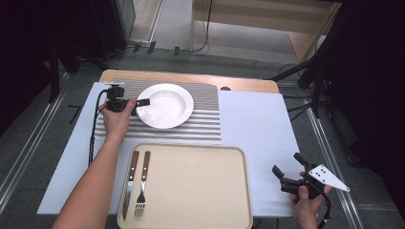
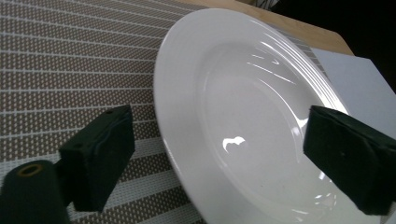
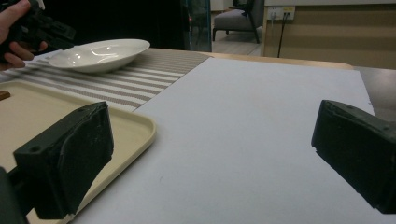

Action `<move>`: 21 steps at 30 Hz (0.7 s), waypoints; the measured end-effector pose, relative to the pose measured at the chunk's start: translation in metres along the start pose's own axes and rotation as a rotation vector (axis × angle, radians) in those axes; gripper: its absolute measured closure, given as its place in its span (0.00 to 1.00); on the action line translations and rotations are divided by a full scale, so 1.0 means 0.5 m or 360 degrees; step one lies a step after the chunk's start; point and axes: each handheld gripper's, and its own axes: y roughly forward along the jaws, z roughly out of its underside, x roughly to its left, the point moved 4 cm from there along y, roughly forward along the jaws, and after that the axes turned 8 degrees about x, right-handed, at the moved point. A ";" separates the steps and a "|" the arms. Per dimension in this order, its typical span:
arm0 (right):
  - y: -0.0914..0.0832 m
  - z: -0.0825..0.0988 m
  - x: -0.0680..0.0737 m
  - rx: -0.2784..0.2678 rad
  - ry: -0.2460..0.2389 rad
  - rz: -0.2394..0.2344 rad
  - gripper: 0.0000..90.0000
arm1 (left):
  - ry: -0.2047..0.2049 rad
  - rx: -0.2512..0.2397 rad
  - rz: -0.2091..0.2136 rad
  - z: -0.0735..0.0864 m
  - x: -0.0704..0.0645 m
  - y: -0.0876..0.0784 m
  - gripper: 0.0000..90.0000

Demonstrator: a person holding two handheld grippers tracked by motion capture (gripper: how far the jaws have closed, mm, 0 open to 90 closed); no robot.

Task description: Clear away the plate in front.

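Note:
A white deep plate (image 1: 165,105) rests on a brown-and-white striped placemat (image 1: 205,119) at the back of the table. My left gripper (image 1: 138,105) is at the plate's left rim. In the left gripper view the jaws of this gripper (image 2: 219,140) stand wide apart: one pad hangs over the placemat (image 2: 70,70), the other over the bowl of the plate (image 2: 243,116), and the rim lies between them untouched. My right gripper (image 1: 288,164) is held open above the white table cover (image 1: 258,124) at the front right, with nothing between its jaws (image 3: 210,154).
A beige tray (image 1: 191,186) lies at the front centre. A knife (image 1: 130,183) and a fork (image 1: 142,183) lie side by side at its left end. In the right gripper view, the tray's corner (image 3: 135,126) is close to the left jaw, with the plate (image 3: 100,53) farther off.

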 end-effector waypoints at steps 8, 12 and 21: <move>0.001 0.000 0.001 0.0005 -0.0003 0.0001 0.00 | -0.0051 0.0055 -0.0007 0.006 0.009 0.018 0.18; 0.001 0.000 0.001 0.0005 -0.0004 0.0001 0.00 | -0.0073 0.0069 0.0004 0.008 0.005 0.027 0.25; 0.001 0.000 0.001 0.0006 -0.0002 0.0004 0.00 | -0.0112 0.0087 -0.0012 0.010 -0.002 0.046 0.44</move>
